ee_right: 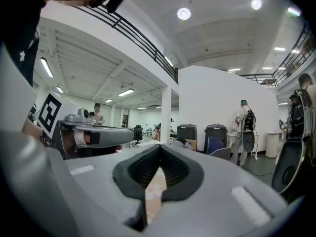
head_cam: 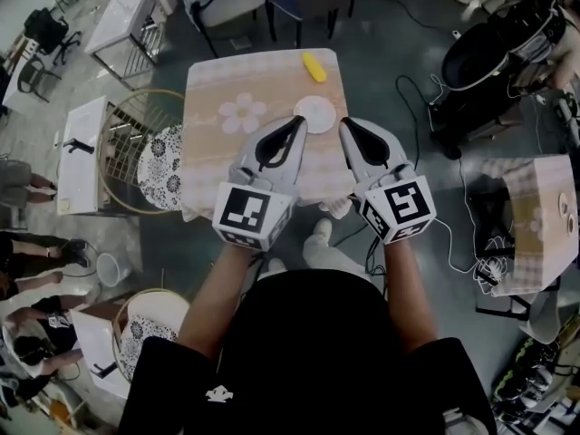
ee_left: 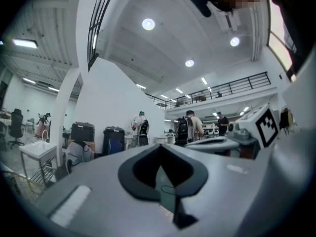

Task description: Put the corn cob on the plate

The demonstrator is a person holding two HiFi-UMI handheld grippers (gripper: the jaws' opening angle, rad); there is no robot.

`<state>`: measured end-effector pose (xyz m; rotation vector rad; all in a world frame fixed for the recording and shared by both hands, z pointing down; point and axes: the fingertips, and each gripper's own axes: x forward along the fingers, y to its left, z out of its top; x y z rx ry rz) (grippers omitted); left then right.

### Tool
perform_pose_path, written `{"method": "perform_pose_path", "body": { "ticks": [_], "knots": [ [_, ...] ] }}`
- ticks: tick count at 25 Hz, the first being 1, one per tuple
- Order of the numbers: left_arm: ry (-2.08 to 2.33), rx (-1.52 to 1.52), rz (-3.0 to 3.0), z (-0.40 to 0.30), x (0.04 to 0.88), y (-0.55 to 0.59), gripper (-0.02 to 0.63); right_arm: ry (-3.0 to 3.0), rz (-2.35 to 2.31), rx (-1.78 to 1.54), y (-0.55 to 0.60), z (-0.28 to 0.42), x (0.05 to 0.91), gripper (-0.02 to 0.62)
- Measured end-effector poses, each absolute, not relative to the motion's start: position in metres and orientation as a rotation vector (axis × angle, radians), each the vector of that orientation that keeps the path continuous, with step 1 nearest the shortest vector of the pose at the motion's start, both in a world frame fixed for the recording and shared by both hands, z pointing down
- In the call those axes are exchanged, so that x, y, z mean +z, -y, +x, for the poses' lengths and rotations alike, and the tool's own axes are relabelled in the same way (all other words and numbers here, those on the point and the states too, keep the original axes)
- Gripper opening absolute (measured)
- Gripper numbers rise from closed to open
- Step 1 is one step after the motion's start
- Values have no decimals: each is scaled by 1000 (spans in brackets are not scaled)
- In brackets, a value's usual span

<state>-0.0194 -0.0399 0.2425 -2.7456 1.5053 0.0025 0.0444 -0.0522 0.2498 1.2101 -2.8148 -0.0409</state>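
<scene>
In the head view a yellow corn cob (head_cam: 314,67) lies near the far edge of a small square table (head_cam: 217,152) covered with a pale pink flowered cloth. A white plate (head_cam: 314,114) sits nearer me, right of the flower print. Both grippers are held level side by side over the table's near half. The left gripper (head_cam: 298,120) is shut and empty, its tip overlapping the plate's left rim in this view. The right gripper (head_cam: 344,123) is shut and empty too, just right of the plate. Each gripper view looks out over the room, with the left gripper (ee_left: 159,147) and right gripper (ee_right: 159,147) tips meeting.
A round wire basket (head_cam: 136,152) with a patterned cushion stands left of the table, beside a white side table (head_cam: 83,152). Chairs (head_cam: 222,7) stand beyond the far edge. Black equipment (head_cam: 494,53), cables and another cloth-covered table (head_cam: 544,216) are to the right. People stand in the background.
</scene>
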Motion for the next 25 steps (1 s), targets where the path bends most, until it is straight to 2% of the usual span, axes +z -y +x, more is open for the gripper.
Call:
{"method": "perform_pose_path", "body": {
  "ticks": [25],
  "knots": [
    [-1654, -86, -2716, 16, 260, 132, 9, 2848, 1130, 97, 147, 95, 275, 2]
  ]
}}
